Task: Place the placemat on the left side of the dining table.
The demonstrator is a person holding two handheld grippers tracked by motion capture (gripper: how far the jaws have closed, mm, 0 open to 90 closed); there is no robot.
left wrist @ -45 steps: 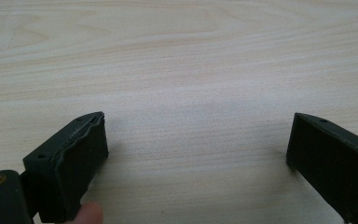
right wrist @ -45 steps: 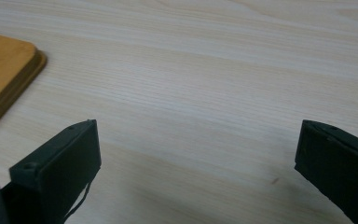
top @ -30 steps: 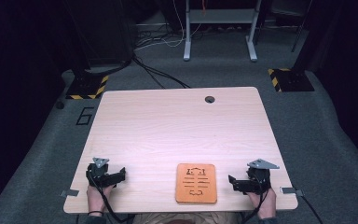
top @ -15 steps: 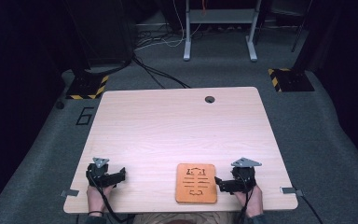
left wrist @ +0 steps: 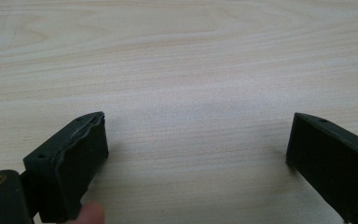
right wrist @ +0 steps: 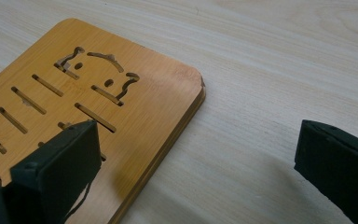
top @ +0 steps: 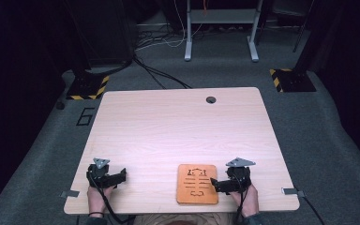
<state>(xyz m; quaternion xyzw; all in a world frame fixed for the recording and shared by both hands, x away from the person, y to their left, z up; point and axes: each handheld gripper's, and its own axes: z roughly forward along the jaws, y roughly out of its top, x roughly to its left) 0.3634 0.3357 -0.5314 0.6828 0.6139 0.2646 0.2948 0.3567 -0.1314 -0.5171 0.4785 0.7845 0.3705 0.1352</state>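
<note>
On the table (top: 178,126) there is one thing to work with, a flat bamboo board (top: 197,183) with cut-out slots, and it lies near the table's front edge, at about 5 o'clock from the middle of the tabletop. The right gripper (top: 218,184) sits at 3 o'clock of this board, and its tips reach to the board's right edge. In the right gripper view its jaws stand wide apart: one jaw hangs over the board's surface and the other over the bare wood beyond the edge, so the board's long side lies between them. This placing seems chosen to take the board by its edge, because the board is thin and lies flat, and a jaw on each side of the rim is the easy way to lift it; whether the lower jaw already touches the table, the pictures are too unclear to tell. The left gripper (top: 120,176) rests well apart, at 9 o'clock of the board, also with its jaws spread and with nothing between them (a fingertip shows beside one jaw in the left gripper view). It appears to be kept out of the way while the other hand works. Counted: one board, two grippers, two hands, and one round cable hole (top: 210,100) at 12 o'clock of the table.
</note>
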